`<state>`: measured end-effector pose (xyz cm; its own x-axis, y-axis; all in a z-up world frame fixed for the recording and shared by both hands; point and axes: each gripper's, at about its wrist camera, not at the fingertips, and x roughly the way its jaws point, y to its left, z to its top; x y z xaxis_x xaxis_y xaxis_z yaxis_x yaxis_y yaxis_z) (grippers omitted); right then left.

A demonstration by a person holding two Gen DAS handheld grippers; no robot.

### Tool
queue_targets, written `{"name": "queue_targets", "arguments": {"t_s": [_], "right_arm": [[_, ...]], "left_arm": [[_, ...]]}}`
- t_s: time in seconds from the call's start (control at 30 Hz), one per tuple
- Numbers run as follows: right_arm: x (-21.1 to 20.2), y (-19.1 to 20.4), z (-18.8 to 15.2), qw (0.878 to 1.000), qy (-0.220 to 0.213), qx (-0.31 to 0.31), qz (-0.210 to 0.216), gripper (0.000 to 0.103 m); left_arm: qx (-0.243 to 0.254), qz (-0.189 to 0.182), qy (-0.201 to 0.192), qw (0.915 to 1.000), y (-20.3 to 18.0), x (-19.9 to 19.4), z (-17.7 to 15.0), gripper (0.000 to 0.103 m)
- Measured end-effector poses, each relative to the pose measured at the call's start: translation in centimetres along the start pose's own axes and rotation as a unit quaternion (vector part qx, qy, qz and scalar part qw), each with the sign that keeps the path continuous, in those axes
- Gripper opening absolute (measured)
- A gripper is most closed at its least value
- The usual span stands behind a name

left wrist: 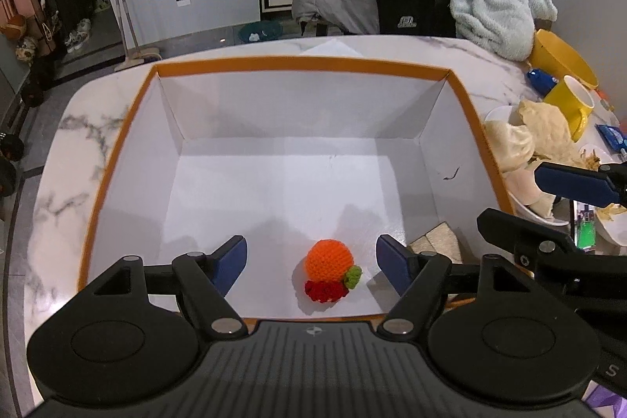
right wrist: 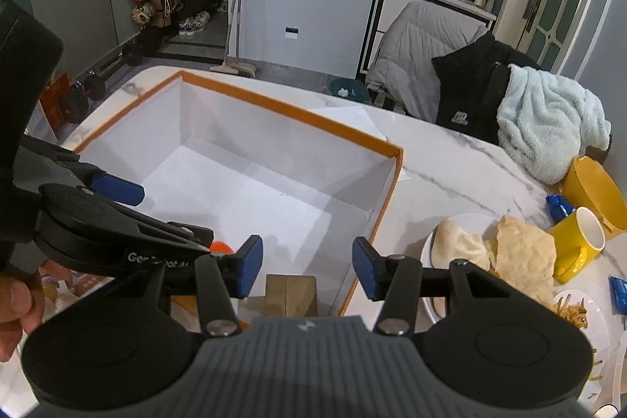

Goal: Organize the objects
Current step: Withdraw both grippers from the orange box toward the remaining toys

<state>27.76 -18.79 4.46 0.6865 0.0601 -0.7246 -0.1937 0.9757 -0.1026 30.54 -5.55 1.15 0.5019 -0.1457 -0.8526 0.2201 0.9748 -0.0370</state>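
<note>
A large white box with an orange rim [left wrist: 298,62] stands on the marble table; it also shows in the right wrist view [right wrist: 290,112]. Inside, near the front wall, lies an orange crocheted fruit [left wrist: 328,259] with a green tip on a red crocheted piece [left wrist: 323,290]. A tan wooden block [left wrist: 435,241] sits in the front right corner, also in the right wrist view [right wrist: 290,294]. My left gripper [left wrist: 311,263] is open above the box, jaws either side of the crocheted fruit, not touching it. My right gripper [right wrist: 307,271] is open above the wooden block.
To the right of the box are a white plate with flatbread [right wrist: 505,249], a yellow mug [right wrist: 578,241], a yellow bowl [right wrist: 595,190] and a plate of fries [right wrist: 576,312]. Jackets and a fluffy blue towel [right wrist: 548,120] hang on chairs behind the table.
</note>
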Motion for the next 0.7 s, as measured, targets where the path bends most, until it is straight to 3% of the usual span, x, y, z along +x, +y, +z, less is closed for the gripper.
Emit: {"name": "queue_targets", "arguments": {"t_s": [0.7], "right_arm": [[-8.3, 1.8, -0.3, 0.999, -0.046, -0.009, -0.006, 0.058]], "left_arm": [[0.015, 0.002, -0.049, 0.9987, -0.2, -7.8, -2.0, 0.087]]}}
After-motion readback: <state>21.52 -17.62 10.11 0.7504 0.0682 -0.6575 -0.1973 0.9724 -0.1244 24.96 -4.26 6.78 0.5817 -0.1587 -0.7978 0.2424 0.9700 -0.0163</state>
